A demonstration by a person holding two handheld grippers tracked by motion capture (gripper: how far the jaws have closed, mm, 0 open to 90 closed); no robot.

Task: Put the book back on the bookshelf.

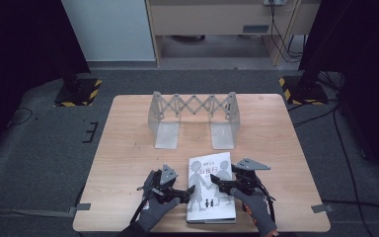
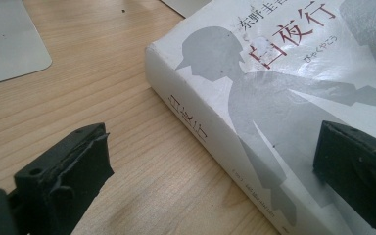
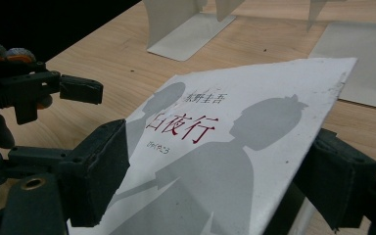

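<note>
Grey carpet surrounds a pale wooden table [image 1: 128, 163] in the high view, with a dark stand on a hazard-striped base at either far corner of the table and a light desk beyond. On the far half of the table stands an extendable grey metal book rack [image 1: 193, 117], its two end plates upright and its flat feet pointing toward the person. A white book [image 1: 211, 197] with grey silhouette figures and red lettering on its cover lies flat at the near edge, between the two gloved hands. The left gripper [image 1: 189, 189] points at the book's left side, and the right gripper [image 1: 215, 180] reaches over the cover from the right. From the left gripper view, its jaws stand wide apart: one hangs over bare wood just beside the spine, the other over the cover, and neither presses on the book [image 2: 274, 103]; a foot plate of the rack [image 2: 7, 44] shows at the top left. From the right gripper view, the jaws sit either side of the front cover [image 3: 235, 147], which is lifted at an angle off the pages, though whether the pads actually pinch it I cannot tell. The left gripper [image 3: 81, 89] appears at the left edge, and the rack's feet [image 3: 191, 36] lie beyond.
</note>
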